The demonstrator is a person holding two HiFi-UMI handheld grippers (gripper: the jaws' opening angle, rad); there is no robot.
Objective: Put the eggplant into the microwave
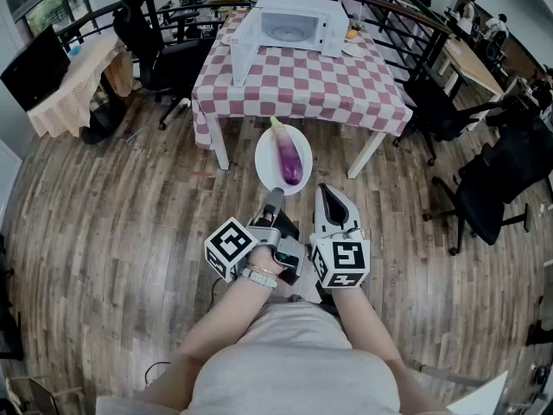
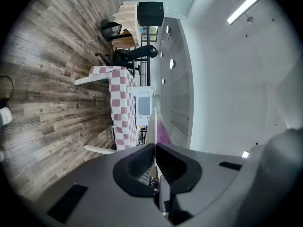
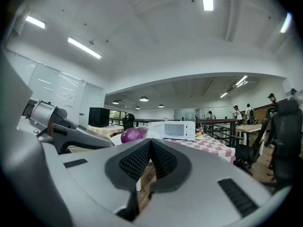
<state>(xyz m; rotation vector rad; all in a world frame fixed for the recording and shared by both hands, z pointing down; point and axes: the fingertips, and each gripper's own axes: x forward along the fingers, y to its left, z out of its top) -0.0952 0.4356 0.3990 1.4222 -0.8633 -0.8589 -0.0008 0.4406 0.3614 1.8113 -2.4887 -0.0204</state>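
Observation:
A purple eggplant (image 1: 290,159) lies on a white plate (image 1: 265,158) that hangs in the air in front of the table. My left gripper (image 1: 276,195) is shut on the plate's near rim; in the left gripper view the plate (image 2: 154,126) shows edge-on between the jaws, with the eggplant (image 2: 164,134) beside it. My right gripper (image 1: 325,190) is shut, holds nothing, and sits just right of the plate. The white microwave (image 1: 294,24) stands at the table's far side with its door (image 1: 244,48) swung open. In the right gripper view the eggplant (image 3: 134,135) is ahead of the microwave (image 3: 173,129).
The table wears a red-and-white checked cloth (image 1: 302,83). Black office chairs stand at its left (image 1: 160,50) and at the right (image 1: 492,180). A plate with an orange thing (image 1: 352,35) sits right of the microwave. Wooden floor lies all around.

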